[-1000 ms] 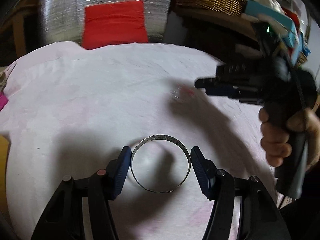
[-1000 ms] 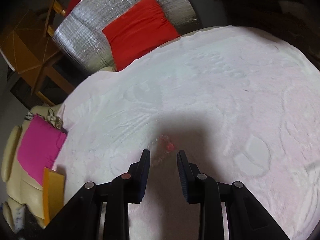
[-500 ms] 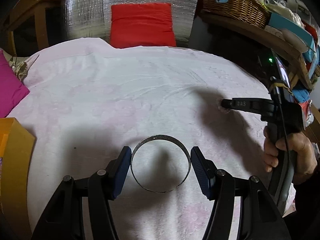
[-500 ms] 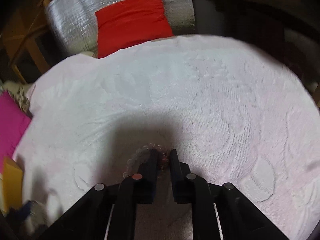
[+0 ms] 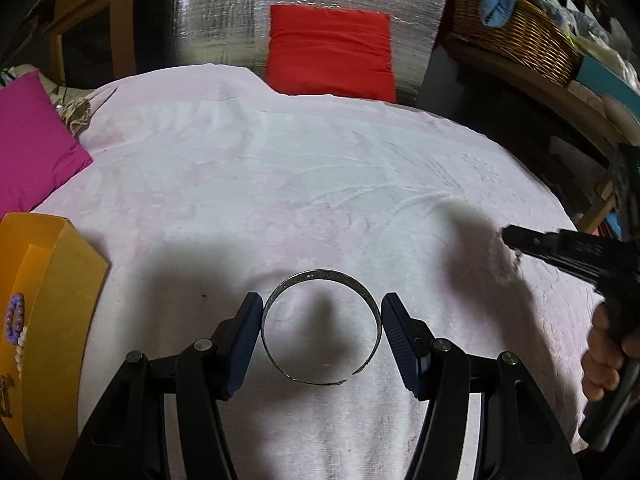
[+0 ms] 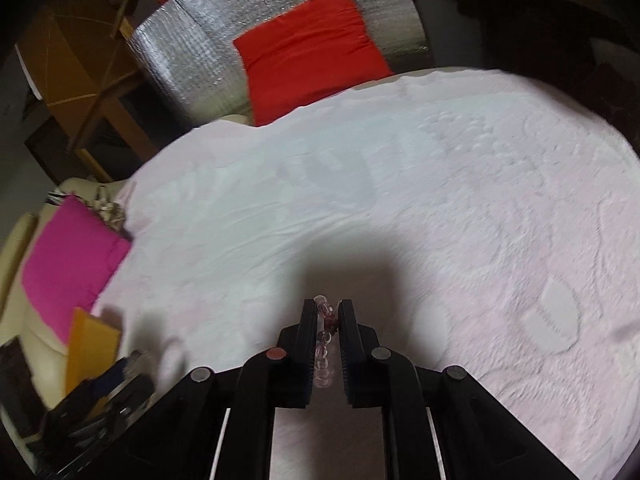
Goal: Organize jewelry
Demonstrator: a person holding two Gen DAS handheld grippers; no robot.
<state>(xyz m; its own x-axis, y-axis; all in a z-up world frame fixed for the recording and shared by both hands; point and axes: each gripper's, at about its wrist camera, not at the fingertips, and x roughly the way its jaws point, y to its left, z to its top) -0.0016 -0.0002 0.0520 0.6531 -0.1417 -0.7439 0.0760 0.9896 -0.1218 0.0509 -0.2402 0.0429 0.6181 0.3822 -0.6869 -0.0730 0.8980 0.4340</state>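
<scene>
Yellow cardboard box (image 5: 60, 280) sits far outboard of the left finger, purple and white bead strings (image 5: 16, 320) inside it. Left gripper (image 5: 322, 316): fingers spread wide, thin open-ended silver metal bangle (image 5: 320, 328) clamped between the blue pads (both pads touching its rim), held over the pale pink embossed cloth (image 5: 300, 168). Right gripper (image 6: 329, 312): fingers nearly together, pinching a clear and dark-red beaded bracelet (image 6: 323, 344); beads run back between the fingers, a few poke past the tips. Right hand (image 5: 608, 352) grips the handle, well off the left gripper's right finger.
</scene>
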